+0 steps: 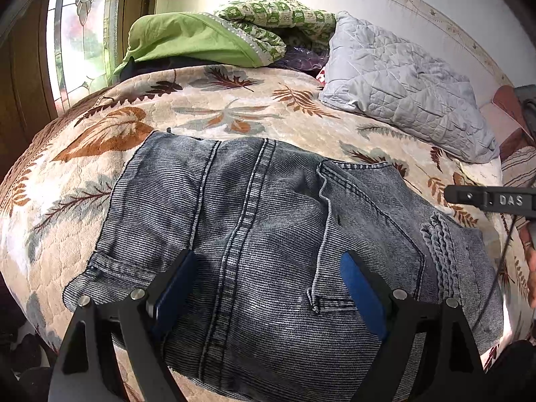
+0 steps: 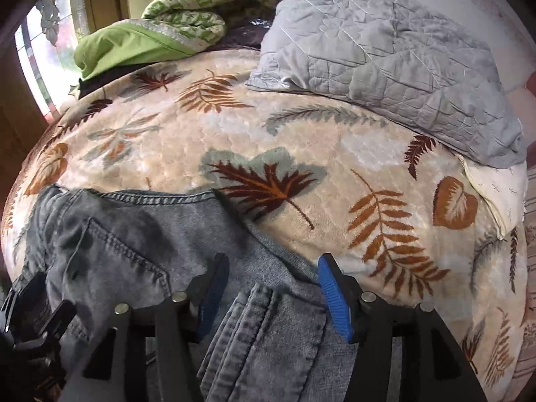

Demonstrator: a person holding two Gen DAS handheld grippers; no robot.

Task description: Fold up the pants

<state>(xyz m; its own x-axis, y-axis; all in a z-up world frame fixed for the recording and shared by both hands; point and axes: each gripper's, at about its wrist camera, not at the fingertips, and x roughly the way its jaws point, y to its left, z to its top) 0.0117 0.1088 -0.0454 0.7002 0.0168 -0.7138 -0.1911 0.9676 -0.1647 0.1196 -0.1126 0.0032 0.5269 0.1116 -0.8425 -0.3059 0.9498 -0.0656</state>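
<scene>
Your jeans (image 1: 268,234) lie folded on the near part of the leaf-print blanket (image 1: 207,114). Both the left gripper (image 1: 268,288) and right gripper (image 2: 273,294) hang spread, holding nothing. The denim looks heavy, limp; pinch the thick stacked hems (image 2: 254,328).

Left gripper (image 1: 268,288) and right gripper (image 2: 271,288): each is built from matte black angular arms, joined by round silver pins and tipped with blue pads (image 2: 335,298), ribbed on the right unit. White lettering "DAS" is printed on a black bar (image 1: 492,198), beside which a thin dark cable (image 1: 499,261) is seen.
</scene>
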